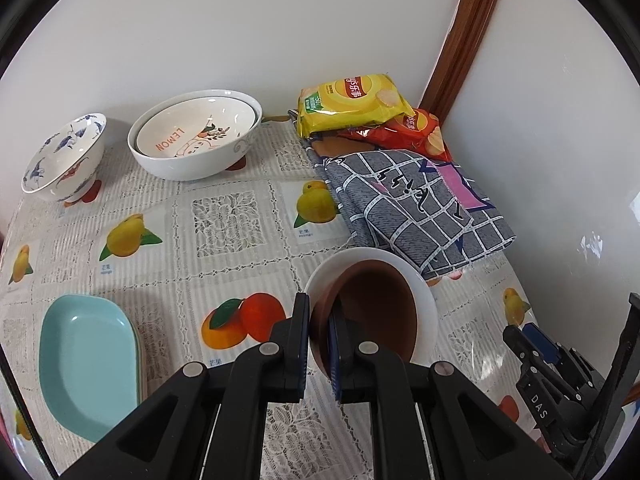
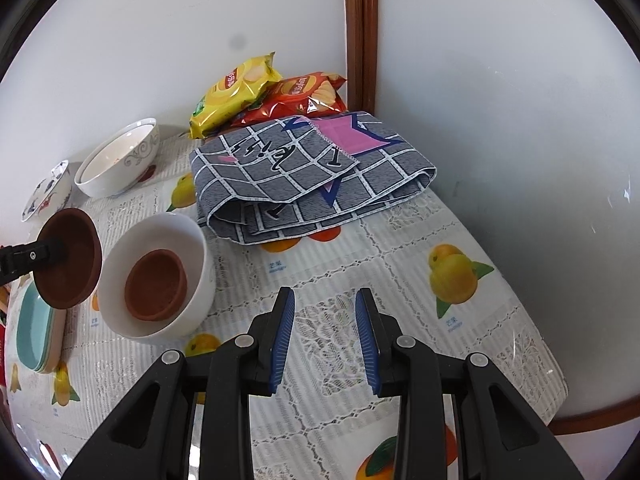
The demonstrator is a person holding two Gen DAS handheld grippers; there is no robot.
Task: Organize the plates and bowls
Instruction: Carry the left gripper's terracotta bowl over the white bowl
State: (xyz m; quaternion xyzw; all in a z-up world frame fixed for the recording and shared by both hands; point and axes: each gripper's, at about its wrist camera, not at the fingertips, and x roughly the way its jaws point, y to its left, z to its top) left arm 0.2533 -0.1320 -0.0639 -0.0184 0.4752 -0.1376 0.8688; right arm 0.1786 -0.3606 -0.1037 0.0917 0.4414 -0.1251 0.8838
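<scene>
Gripping the rim of one brown bowl (image 1: 376,312), the left claw (image 1: 320,344) is clenched on it, holding it tilted beside one white bowl (image 2: 160,276) that contains a second brown bowl (image 2: 156,284). Right claw (image 2: 324,340) hangs released, nothing between its pads, over the counter (image 2: 400,272) just right of that white bowl. Farther back: two nested white bowls (image 1: 192,140), the inner reading "LEMON"; one blue-patterned bowl (image 1: 60,156); stacked teal plates (image 1: 86,364), count unclear. Two chip bags (image 1: 352,100) and one folded cloth (image 2: 304,176) occupy the corner.
</scene>
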